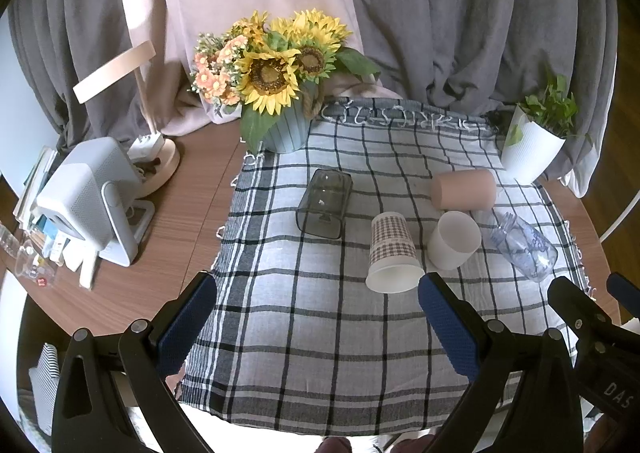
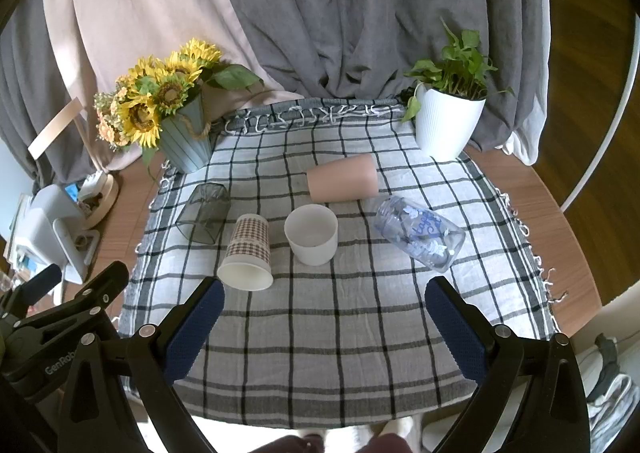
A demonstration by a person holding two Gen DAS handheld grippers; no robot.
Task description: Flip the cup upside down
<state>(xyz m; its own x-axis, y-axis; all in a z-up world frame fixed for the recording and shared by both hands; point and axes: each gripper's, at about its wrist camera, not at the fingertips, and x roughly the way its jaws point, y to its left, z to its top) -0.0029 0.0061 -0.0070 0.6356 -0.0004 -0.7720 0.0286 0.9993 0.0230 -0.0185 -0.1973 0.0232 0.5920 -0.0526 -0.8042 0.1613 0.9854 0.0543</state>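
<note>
Five cups sit on the checked cloth (image 1: 312, 333) (image 2: 320, 333). A white cup (image 1: 454, 239) (image 2: 312, 233) stands upright, mouth up. A paper cup with a brown check pattern (image 1: 392, 253) (image 2: 248, 253) lies on its side, mouth toward me. A pink cup (image 1: 464, 189) (image 2: 343, 178) lies on its side behind. A smoky grey square cup (image 1: 325, 203) (image 2: 204, 213) lies at left. A clear jar with blue print (image 1: 524, 247) (image 2: 420, 233) lies at right. My left gripper (image 1: 316, 329) and right gripper (image 2: 322, 329) are open and empty, short of the cups.
A sunflower pot (image 1: 280, 93) (image 2: 176, 121) stands at the cloth's back left, a white plant pot (image 1: 532, 149) (image 2: 448, 121) at the back right. A lamp base (image 1: 160, 161) and a white device (image 1: 92, 197) stand on the wooden table left of the cloth. Curtains hang behind.
</note>
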